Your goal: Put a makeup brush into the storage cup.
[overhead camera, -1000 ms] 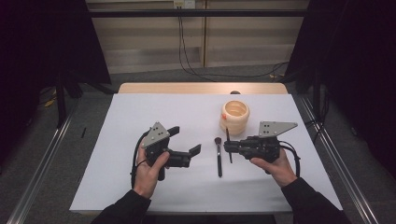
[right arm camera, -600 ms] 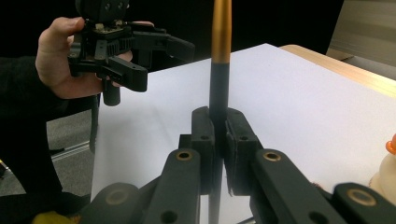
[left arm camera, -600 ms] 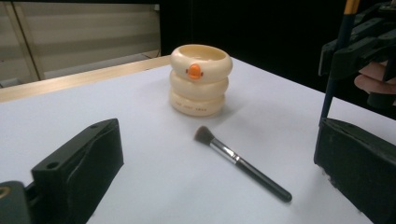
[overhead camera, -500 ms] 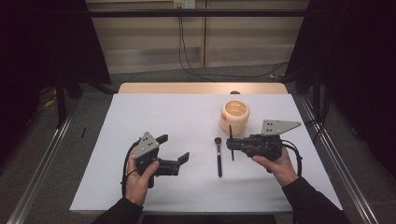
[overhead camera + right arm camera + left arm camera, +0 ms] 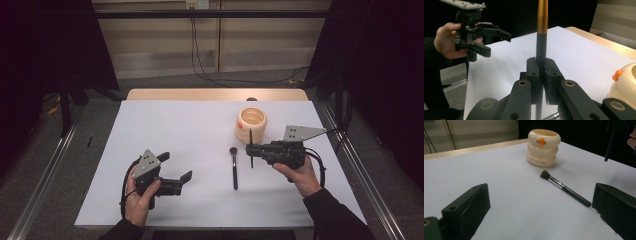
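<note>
Two brushes — one (image 5: pixel 233 167) lying flat, one (image 5: pixel 250 146) clamped upright in the right gripper (image 5: pixel 251 149) — one duck-faced holder (image 5: pixel 251 124), left gripper (image 5: pixel 175 170) spread apart, holding nothing.

A slim dark brush (image 5: pixel 250 148) with a gold-orange ferrule section stands upright above the white table cover, pinched between the jaws of the right gripper (image 5: pixel 253 149), just in front of the cream ringed duck-face holder (image 5: pixel 251 123). A 2nd makeup brush (image 5: pixel 234 167), black-handled with a brown bristle head, lies flat on the cover, bristles pointing toward the holder, near it but apart.
</note>
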`<state>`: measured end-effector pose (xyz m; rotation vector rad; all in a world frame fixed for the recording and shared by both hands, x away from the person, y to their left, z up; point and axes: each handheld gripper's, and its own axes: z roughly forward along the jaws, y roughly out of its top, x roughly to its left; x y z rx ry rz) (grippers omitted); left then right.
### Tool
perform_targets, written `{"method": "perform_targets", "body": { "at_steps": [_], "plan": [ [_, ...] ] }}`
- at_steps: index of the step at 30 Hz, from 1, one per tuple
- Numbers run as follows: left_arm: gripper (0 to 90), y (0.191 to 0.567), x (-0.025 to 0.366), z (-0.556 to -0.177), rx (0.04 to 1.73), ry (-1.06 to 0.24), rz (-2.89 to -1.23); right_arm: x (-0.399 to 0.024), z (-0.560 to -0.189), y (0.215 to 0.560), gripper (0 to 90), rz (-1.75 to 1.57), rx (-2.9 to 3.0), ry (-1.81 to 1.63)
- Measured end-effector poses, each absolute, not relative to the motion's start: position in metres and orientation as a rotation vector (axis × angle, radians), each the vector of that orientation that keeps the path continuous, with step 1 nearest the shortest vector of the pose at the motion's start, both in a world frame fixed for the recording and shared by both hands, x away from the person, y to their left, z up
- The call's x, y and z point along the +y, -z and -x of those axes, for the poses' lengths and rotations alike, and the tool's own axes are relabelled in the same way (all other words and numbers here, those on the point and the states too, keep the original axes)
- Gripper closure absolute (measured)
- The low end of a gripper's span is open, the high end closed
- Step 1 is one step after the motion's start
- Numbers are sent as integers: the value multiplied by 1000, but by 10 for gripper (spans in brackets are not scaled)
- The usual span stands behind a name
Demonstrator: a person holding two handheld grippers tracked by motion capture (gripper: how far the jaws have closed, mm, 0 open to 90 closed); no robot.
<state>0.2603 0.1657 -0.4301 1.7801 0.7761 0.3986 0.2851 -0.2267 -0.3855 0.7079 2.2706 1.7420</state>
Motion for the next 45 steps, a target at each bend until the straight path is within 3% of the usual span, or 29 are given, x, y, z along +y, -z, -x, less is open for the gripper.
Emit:
{"method": "perform_targets", "body": {
  "at_steps": [18,45],
  "plan": [
    [18,434,185,-248,799,-444,-1742,-235,-305,375,840,-771,2198,-1714],
    [15,435,189,-246,773,-449,-1724,-234,-367,346,840,-836,2082,-1645]
  ]
}}
